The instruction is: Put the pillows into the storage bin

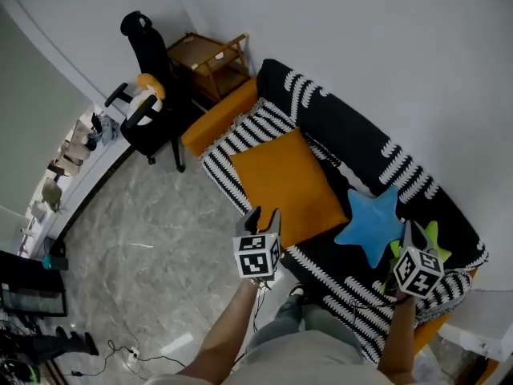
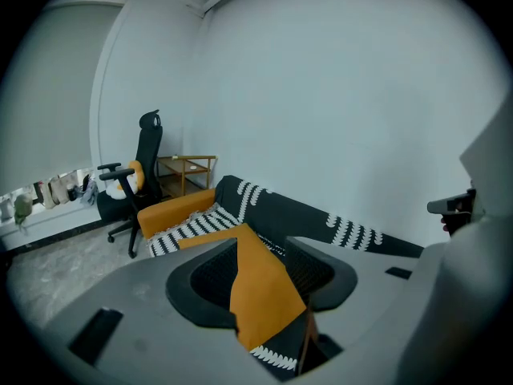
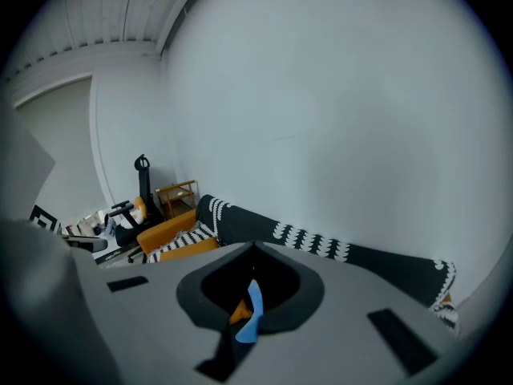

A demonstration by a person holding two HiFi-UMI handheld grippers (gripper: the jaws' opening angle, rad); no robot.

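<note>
Left gripper [image 1: 263,215] is held over the sofa's [image 1: 353,135] front edge. Its jaws are moderately apart with nothing between them. The orange pillow [image 1: 288,184] lies flat on the striped throw [image 1: 240,131], just ahead of its tips, and shows through the gap in the left gripper view.

Right gripper [image 1: 409,233] has its jaws nearly together, leaving only a thin slit, and grips nothing. The blue star pillow [image 1: 373,224] sits just ahead and to its left, between the two grippers. The green star pillow [image 1: 433,239] is right beside its tips, partly hidden by the marker cube [image 1: 418,271].

Well beyond the left gripper, past the sofa end, are an office chair [image 1: 148,87] and a wooden side table [image 1: 212,58].
</note>
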